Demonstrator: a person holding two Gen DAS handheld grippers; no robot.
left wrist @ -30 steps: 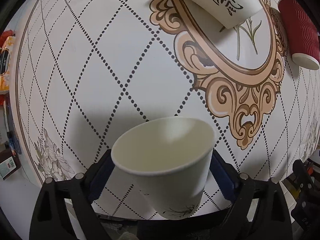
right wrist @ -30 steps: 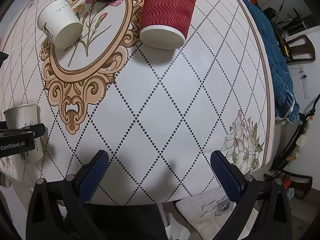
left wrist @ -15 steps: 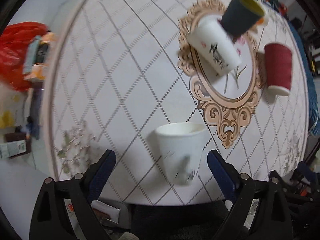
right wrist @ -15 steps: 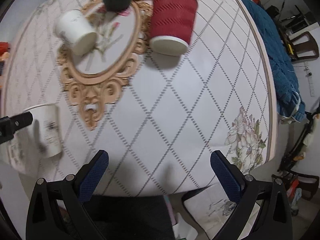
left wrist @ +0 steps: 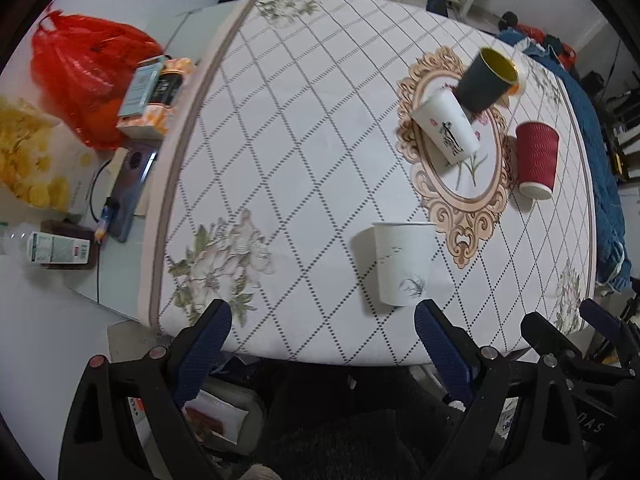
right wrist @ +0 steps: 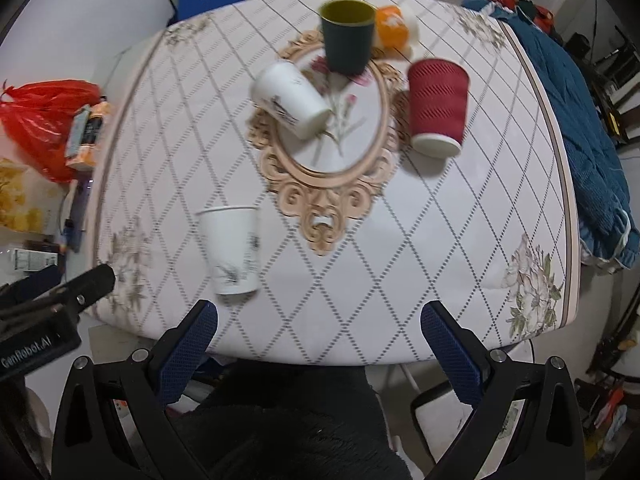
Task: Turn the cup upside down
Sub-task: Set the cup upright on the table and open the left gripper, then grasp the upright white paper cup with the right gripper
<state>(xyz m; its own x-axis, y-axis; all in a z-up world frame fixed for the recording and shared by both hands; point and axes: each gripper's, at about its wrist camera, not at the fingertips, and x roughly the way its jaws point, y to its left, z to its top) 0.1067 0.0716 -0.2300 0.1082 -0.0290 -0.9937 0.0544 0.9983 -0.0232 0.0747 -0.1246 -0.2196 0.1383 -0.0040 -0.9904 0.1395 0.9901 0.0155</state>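
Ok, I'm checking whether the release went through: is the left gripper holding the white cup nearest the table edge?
No, the left gripper is open and drawn back, while the white cup stands alone on the table.

Both wrist views overlook the table [left wrist: 320,128] from above.

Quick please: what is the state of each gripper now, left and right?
Left gripper: open, holding nothing.
Right gripper: open, holding nothing.

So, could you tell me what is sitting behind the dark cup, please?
Behind the dark cup an orange object with something white beside it peeks out. The cup covers its lower left part, so what it is cannot be told.
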